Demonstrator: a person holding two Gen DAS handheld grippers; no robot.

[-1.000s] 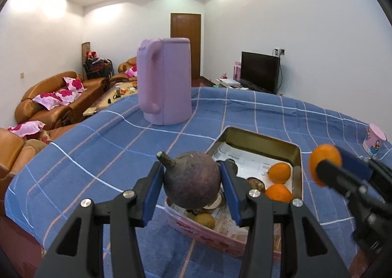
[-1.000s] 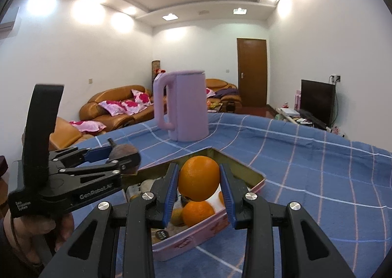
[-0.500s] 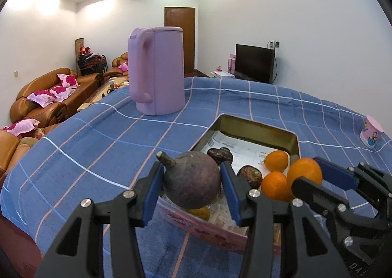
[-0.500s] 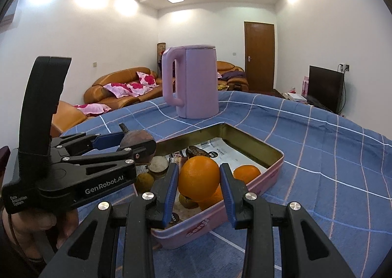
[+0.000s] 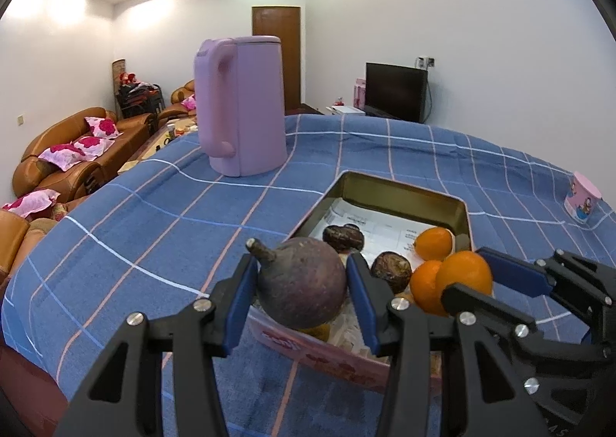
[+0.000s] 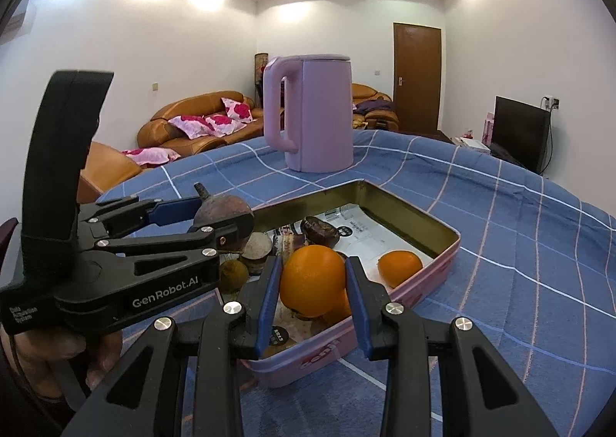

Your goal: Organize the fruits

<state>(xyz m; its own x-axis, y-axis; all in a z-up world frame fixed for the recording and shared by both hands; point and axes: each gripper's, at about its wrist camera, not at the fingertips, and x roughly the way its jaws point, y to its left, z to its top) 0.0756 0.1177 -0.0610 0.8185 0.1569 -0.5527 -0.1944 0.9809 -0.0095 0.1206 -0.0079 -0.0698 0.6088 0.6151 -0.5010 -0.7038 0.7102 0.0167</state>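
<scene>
Fruits split three ways: one per gripper, rest in tin. Left gripper (image 5: 300, 290) clamped on dark purple mangosteen (image 5: 302, 285), blue pads pressing both flanks, stem stub tilted up toward left jaw. Mangosteen held above near rim of pink tin (image 5: 400, 192), clear of contents.

Right gripper (image 6: 312, 283) clamped on held orange (image 6: 312, 281), pads tight on both sides. Held orange sits low inside tin footprint, just above or touching another orange directly beneath jaws; contact not resolvable.

Ahead of right jaws, on printed paper lining (image 6: 369, 240): loose orange (image 6: 399, 267) just past right pad, dark wrinkled fruit (image 6: 319, 231) further ahead near centre. Left of left pad: yellow-green fruit (image 6: 233, 273) and pale cut piece (image 6: 258, 248), both under tip of left gripper.

In left wrist view, right gripper enters from right of jaws, held orange beside second orange (image 5: 423, 281); brown fruit (image 5: 390, 269) just right of right pad.

Well ahead of both jaws: lilac kettle (image 5: 244, 106) upright on blue checked cloth (image 5: 154, 229), handle facing left. Far right of left jaws, near cloth edge: small pink cup (image 5: 582, 198). Bare hand (image 6: 61, 350) gripping left gripper handle, bottom-left of right wrist view.
</scene>
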